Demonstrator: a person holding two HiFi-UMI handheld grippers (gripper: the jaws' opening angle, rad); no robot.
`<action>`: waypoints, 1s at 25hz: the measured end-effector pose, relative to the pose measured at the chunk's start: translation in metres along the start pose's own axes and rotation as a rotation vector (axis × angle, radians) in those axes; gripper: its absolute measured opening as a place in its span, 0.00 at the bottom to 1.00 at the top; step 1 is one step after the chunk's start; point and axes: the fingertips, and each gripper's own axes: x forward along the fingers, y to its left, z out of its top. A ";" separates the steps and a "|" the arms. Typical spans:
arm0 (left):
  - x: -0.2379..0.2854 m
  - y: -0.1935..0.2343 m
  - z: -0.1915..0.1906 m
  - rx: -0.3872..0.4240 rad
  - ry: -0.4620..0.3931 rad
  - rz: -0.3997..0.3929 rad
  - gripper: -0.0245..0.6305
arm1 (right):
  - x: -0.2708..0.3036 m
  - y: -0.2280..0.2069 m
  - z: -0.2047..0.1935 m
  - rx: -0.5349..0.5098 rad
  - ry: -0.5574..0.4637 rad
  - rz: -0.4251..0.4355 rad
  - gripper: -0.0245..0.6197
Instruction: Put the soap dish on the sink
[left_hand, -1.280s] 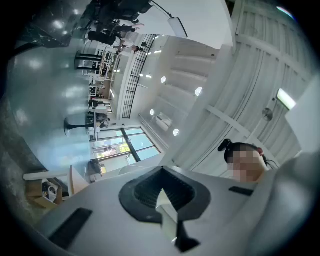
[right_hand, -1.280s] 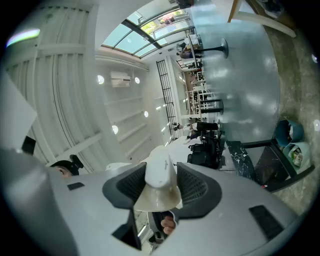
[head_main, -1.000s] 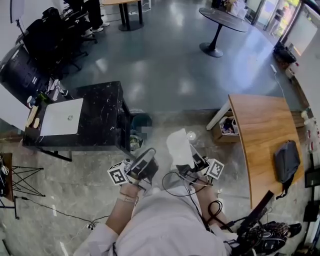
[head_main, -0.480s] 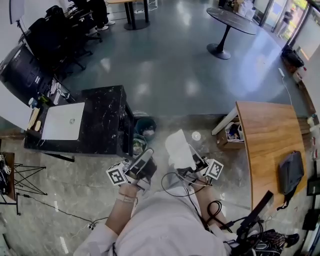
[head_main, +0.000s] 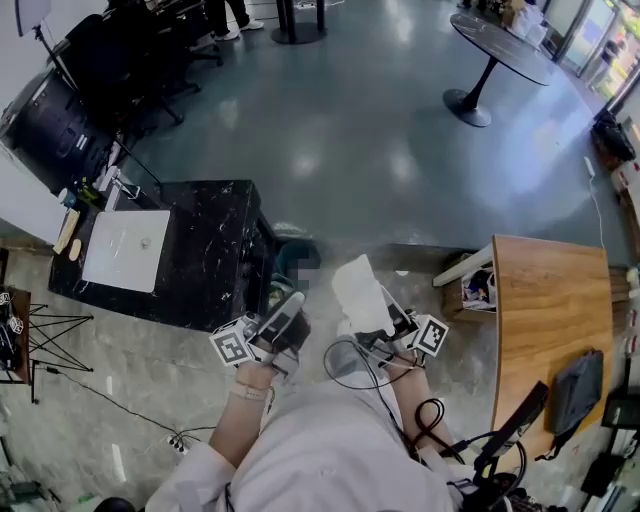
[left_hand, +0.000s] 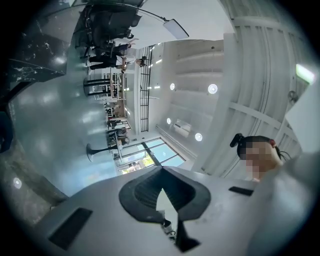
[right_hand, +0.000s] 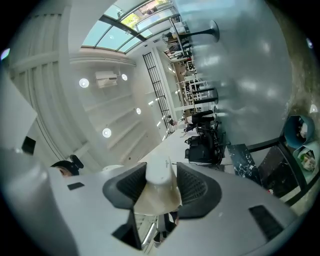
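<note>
The soap dish (head_main: 360, 293) is a white, flat-sided piece held up in front of the person's body. My right gripper (head_main: 385, 312) is shut on it. In the right gripper view the soap dish (right_hand: 159, 186) sits clamped between the two dark pads. My left gripper (head_main: 290, 308) is beside it to the left, shut and empty. The left gripper view shows that left gripper (left_hand: 161, 194) with its pads together. The white sink (head_main: 125, 250) is set in a black marble counter (head_main: 215, 262), to the left and ahead of both grippers.
A blue bin (head_main: 297, 257) and another bin (head_main: 278, 293) stand by the counter's right end, just ahead of my left gripper. A wooden table (head_main: 550, 300) is at the right with a box (head_main: 480, 290) under it. Black chairs (head_main: 110, 60) and a round table (head_main: 505, 45) stand farther off.
The person has walked forward: the counter, the bins and the wooden table have slid nearer and lower in the head view. Both grippers keep their places before the body, the dish still held.
</note>
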 end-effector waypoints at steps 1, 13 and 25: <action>0.007 0.007 0.006 0.000 -0.010 0.013 0.05 | 0.007 -0.004 0.011 0.006 0.006 -0.001 0.35; 0.070 0.070 0.082 0.049 -0.223 0.140 0.05 | 0.093 -0.045 0.111 0.092 0.143 0.015 0.35; 0.062 0.077 0.127 0.137 -0.359 0.213 0.05 | 0.161 -0.065 0.128 0.144 0.264 0.053 0.35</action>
